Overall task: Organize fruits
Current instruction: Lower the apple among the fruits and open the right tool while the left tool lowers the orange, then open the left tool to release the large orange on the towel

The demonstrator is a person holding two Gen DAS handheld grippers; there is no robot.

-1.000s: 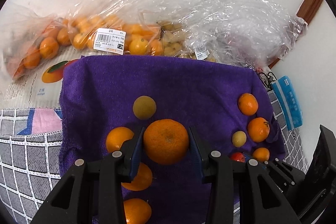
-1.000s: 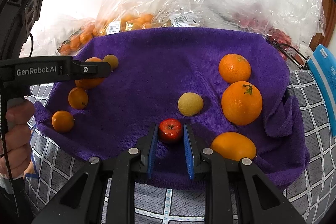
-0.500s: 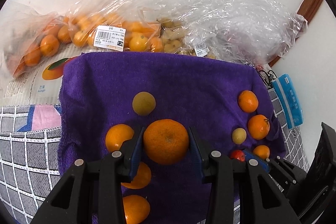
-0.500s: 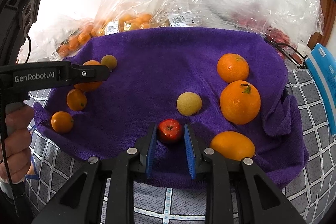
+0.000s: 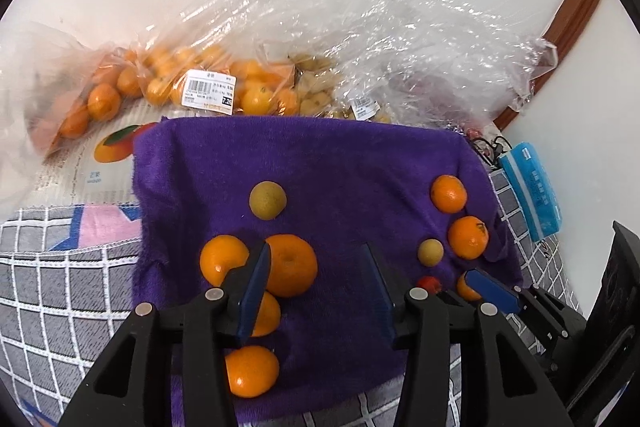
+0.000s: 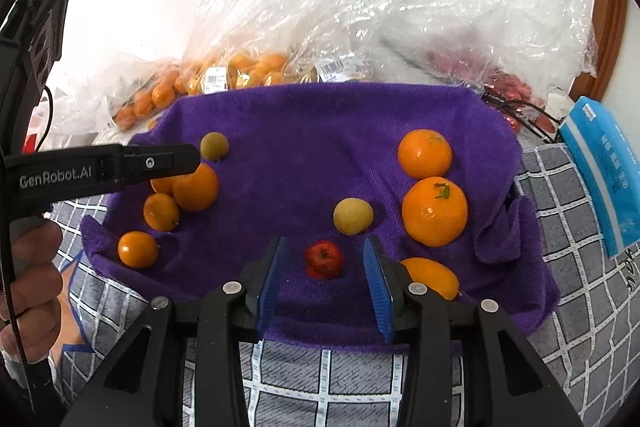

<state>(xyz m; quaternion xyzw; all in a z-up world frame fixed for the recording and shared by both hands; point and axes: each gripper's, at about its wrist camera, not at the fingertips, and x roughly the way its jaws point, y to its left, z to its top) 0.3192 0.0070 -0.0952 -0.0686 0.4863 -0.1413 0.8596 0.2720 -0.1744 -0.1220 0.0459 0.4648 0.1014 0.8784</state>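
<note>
A purple towel (image 5: 340,155) (image 6: 320,131) carries the fruit. My left gripper (image 5: 316,279) hangs just above it with its jaws opening. A large orange (image 5: 290,265) lies on the towel by the left pad and clear of the right one, among three smaller oranges (image 5: 223,259). A greenish round fruit (image 5: 267,199) sits beyond it. My right gripper (image 6: 324,277) is also opening. A small red fruit (image 6: 324,259) rests loose on the towel between its blue pads. A yellow fruit (image 6: 353,216) and three oranges (image 6: 434,211) lie to its right.
Clear plastic bags of oranges (image 5: 208,83) and other fruit are heaped against the white wall behind the towel. A blue pack (image 6: 600,179) lies at the right. A grey grid-patterned cloth (image 5: 60,287) covers the surface. A person's hand (image 6: 32,267) holds the left gripper.
Both grippers have opened and risen a little. The left one let go of the large orange, the right one let go of the small red fruit; both fruits now rest on the towel.
</note>
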